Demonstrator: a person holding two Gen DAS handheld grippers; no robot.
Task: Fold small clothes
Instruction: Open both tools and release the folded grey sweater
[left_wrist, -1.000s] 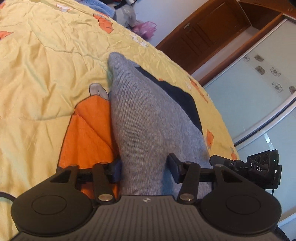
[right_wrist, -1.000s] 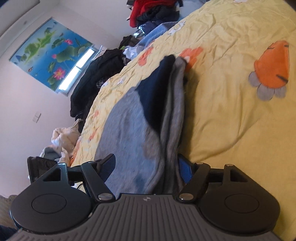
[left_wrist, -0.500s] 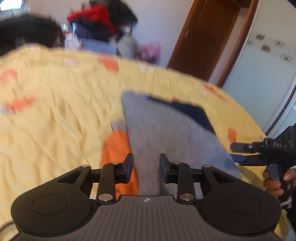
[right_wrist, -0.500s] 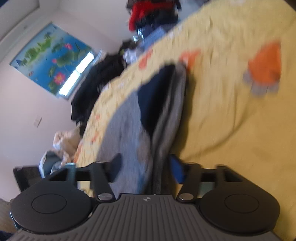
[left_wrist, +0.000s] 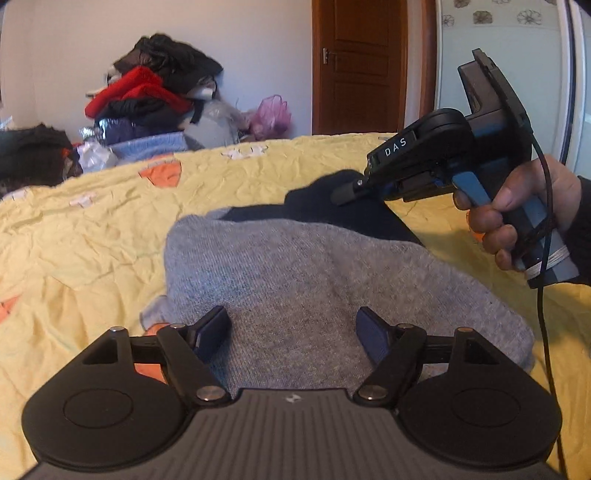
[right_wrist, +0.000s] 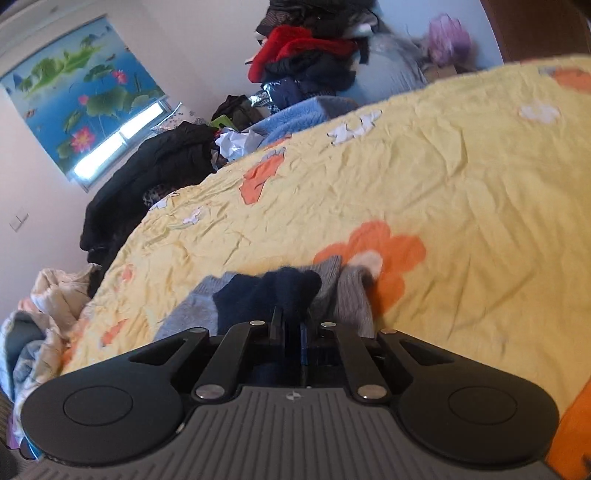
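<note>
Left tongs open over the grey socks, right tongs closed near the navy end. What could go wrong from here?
1. The right tongs look shut at the navy cuff of the grey socks; whether both socks are caught is unclear, so one may stay behind when lifted.
2. The left tongs are open and hold nothing, so the free end could drag and bunch on the wrinkled yellow bedsheet.

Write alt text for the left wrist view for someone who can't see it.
The left hand-held gripper, jaws open, hovers over a folded grey and navy garment on a yellow floral bedsheet. At right, a hand holds the right hand-held gripper over the navy end; a clothes pile and wooden door sit behind.
</note>
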